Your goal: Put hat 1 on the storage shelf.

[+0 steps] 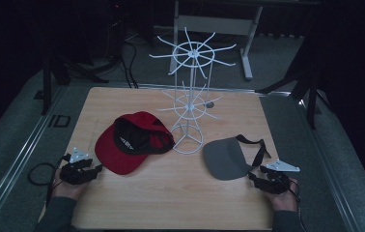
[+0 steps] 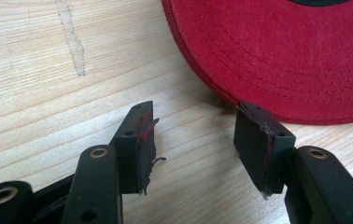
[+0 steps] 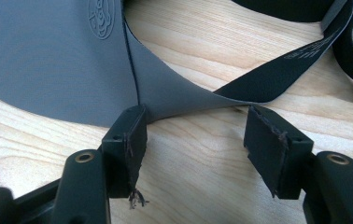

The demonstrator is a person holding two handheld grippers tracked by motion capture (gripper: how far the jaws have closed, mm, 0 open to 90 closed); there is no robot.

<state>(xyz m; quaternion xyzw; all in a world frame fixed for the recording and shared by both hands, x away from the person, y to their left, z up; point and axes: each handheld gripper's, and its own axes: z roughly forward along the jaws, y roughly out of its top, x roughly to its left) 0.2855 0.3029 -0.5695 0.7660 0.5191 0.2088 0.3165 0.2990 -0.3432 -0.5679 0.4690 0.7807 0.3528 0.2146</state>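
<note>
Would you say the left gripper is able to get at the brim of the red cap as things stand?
Probably yes: the left gripper is open, the red cap brim lies just ahead of its jaws on the table, and nothing sits between them.

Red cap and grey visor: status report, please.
Left gripper open at red cap brim. Right gripper open at grey visor. Neither held. Rack stands between.

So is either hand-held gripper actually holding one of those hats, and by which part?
Neither. The left hand-held gripper is open beside the red cap; the right hand-held gripper is open by the grey visor.
</note>
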